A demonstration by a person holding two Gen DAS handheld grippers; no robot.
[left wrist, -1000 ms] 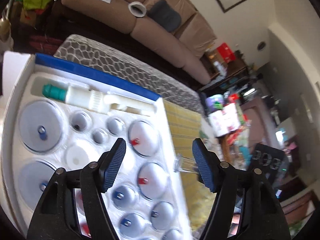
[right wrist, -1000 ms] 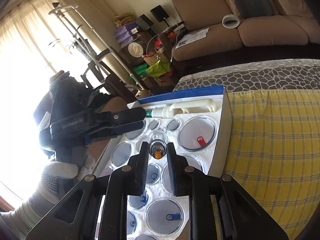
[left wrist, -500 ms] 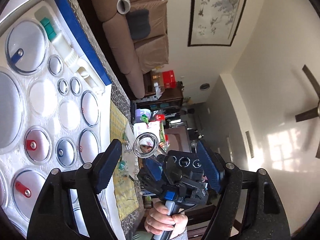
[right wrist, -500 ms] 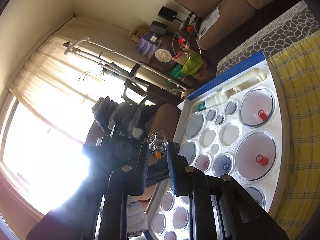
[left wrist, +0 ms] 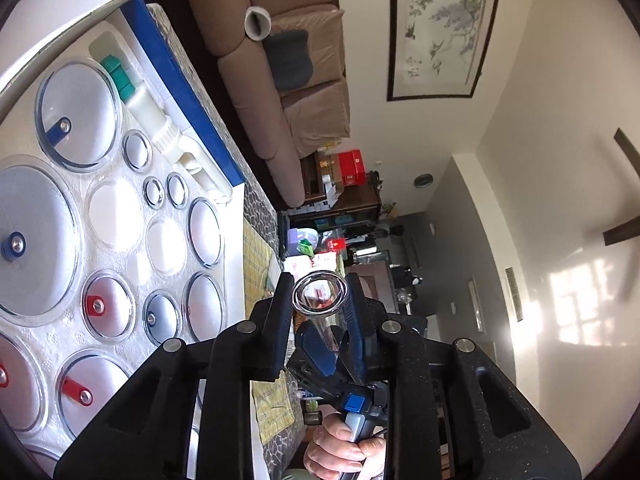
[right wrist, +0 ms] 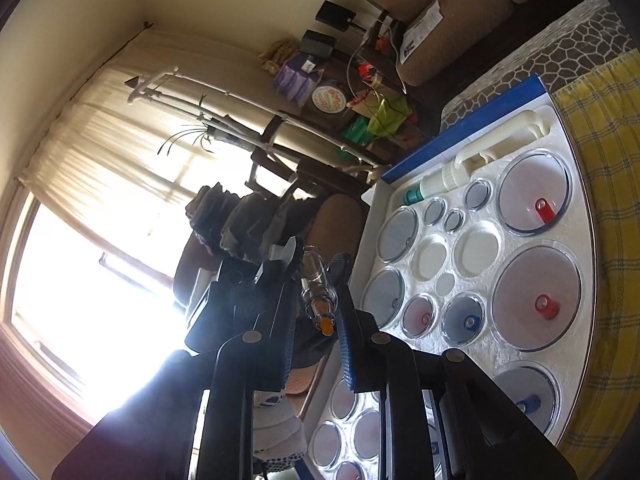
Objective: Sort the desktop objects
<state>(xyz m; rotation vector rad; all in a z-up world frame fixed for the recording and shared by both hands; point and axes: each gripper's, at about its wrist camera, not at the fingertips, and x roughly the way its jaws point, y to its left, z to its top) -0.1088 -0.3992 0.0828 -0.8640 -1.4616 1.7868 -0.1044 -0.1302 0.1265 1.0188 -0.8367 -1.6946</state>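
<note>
Small clear cup [left wrist: 319,294] between both closing left jaws and opening right jaws, orange valve [right wrist: 325,325] right-view only.

**Both grippers meet on one small cup**

The left gripper [left wrist: 320,300] points roughly level and is rolled over, so the room looks turned on its side in its own view. Its jaws are closing, and the rim end of a small clear cup [left wrist: 319,294] sits between the two fingers, which stand tight against it on both sides.

The right gripper [right wrist: 316,280] faces the left one, tilted slightly downward and also rolled. Its jaws are opening a little, yet the pads still touch the cup's sides, near the orange-tipped end.

In the left view, a bare hand [left wrist: 346,446] wraps the right gripper's handle below.
</note>
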